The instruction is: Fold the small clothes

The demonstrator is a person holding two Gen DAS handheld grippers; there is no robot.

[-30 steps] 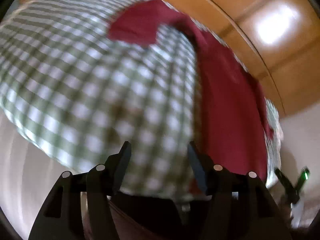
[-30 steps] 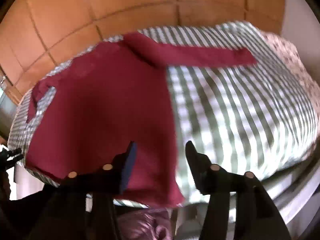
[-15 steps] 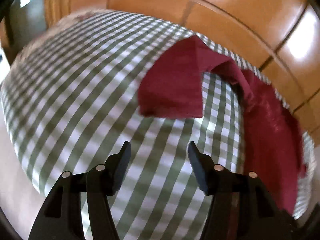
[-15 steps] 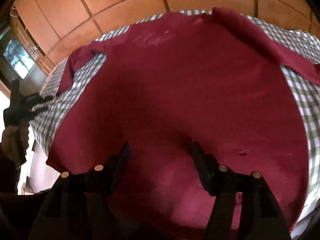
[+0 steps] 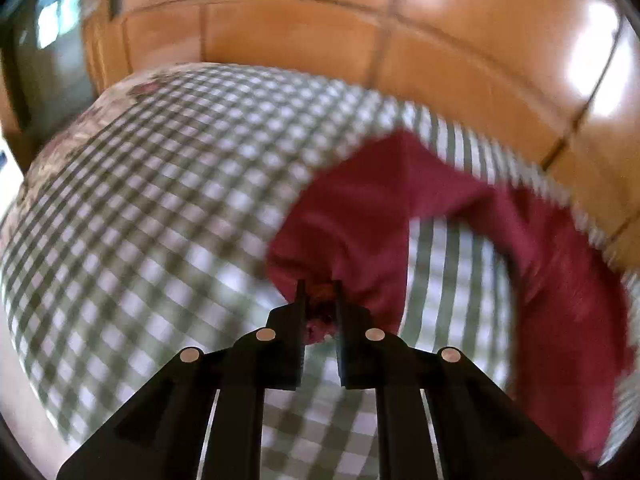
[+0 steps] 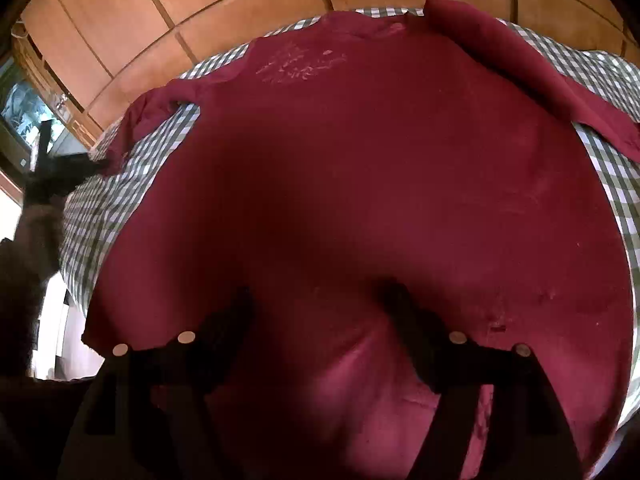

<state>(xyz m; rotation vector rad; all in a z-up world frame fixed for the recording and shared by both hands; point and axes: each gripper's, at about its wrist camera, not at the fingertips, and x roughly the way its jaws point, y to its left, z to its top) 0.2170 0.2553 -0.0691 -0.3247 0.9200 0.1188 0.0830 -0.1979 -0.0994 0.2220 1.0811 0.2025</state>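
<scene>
Checked bed cover (image 5: 160,208): the work surface, backed by wooden panelling (image 6: 200,12). Maroon long-sleeved top (image 6: 380,184): spread flat, chest side up, both sleeves out, ready for folding. Right hand-held gripper (image 6: 320,308): jaws wide, just widened further, poised over the hem, gripping nothing. Left hand-held gripper (image 5: 319,292): jaws just closed, pinching the cuff of the sleeve (image 5: 360,224), probably to carry it across the body.
</scene>
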